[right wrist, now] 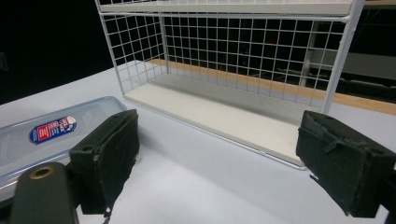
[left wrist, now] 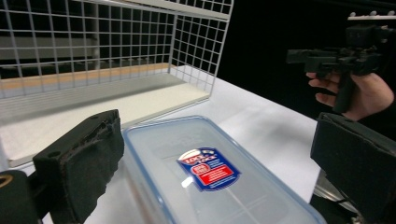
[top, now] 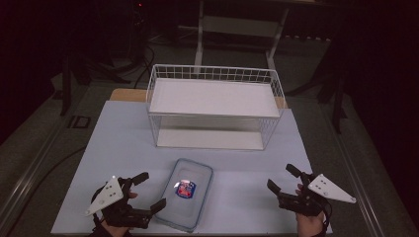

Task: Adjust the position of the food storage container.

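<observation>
A clear, flat plastic food box (top: 190,195) with a blue rim and a red-and-blue sticker lies on the pale blue table mat (top: 123,133) near the front edge. My left gripper (top: 154,190) sits just left of the box, open and pointing at its left side. In the left gripper view the box (left wrist: 210,177) lies ahead between the wide-apart jaws, and neither pad presses on it. My right gripper (top: 279,177) is held open to the right of the box, with nothing between its jaws. The right gripper view has the box (right wrist: 42,135) at its left.
A white wire rack (top: 215,106) with a solid upper and lower shelf stands at the back of the mat, its open side facing me. It appears again as the rack (left wrist: 93,56) and the rack (right wrist: 233,56). Dark floor and table legs surround the mat.
</observation>
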Tool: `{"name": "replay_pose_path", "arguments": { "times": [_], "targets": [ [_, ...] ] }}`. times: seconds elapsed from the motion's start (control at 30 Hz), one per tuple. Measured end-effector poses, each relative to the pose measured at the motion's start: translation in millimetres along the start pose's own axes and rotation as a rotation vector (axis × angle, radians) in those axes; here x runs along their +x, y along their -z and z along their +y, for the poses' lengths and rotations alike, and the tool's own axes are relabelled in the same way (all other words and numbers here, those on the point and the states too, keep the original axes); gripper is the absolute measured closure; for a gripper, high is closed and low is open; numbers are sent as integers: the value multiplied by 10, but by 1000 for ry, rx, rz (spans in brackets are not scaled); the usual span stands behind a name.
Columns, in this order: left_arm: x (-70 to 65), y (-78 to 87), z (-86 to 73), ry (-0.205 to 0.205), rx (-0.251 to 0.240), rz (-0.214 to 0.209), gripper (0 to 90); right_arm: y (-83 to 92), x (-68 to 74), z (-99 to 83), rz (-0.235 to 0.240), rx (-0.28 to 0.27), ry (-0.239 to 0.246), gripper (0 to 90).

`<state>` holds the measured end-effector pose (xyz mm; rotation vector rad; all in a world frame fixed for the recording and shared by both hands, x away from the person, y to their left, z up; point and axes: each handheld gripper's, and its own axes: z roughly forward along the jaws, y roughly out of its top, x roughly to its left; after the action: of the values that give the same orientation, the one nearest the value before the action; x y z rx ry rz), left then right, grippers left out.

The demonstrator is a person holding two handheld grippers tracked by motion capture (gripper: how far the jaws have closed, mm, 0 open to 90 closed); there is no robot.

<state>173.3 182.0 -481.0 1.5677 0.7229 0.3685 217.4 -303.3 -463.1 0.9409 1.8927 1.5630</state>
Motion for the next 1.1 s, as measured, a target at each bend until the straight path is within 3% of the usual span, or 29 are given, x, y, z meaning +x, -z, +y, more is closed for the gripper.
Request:
{"name": "replay_pose_path", "arguments": {
  "times": [0.17,0.23,0.27,0.33,0.37,0.43,0.53,0.57,0.6,0.63,0.73,0.9,1.1],
  "targets": [
    [-68,-6,92,-11,22,-10,38,12,13,17,-1,-6,2,131],
    [-144,-13,192,-42,36,-59,46,14,18,24,4,-9,2,131],
    [-170,-27,222,-50,43,-59,56,14,19,25,4,-9,1,131],
    [-190,-38,248,-49,51,-80,84,14,18,26,6,-10,-1,131],
    [-235,-73,296,-28,60,-106,84,13,18,27,8,-10,-4,131],
    [-282,-126,340,-17,92,-165,206,13,16,27,10,-13,-8,131],
    [-333,-176,365,-21,130,-176,398,15,17,27,11,-14,-11,131],
    [-392,-258,385,-28,184,-208,398,14,17,26,13,-14,-12,131],
    [-415,-295,387,-28,201,-230,512,10,13,24,14,-13,-16,131],
    [-433,-336,387,-24,218,-249,548,10,11,23,16,-13,-18,131],
    [-494,-465,376,-34,280,-266,577,13,7,21,18,-13,-20,131],
    [-585,-663,294,-43,373,-315,725,17,-8,17,22,-16,-32,131],
    [-694,-852,172,-108,527,-319,872,17,-12,14,26,-15,-33,132]
  ]
}}
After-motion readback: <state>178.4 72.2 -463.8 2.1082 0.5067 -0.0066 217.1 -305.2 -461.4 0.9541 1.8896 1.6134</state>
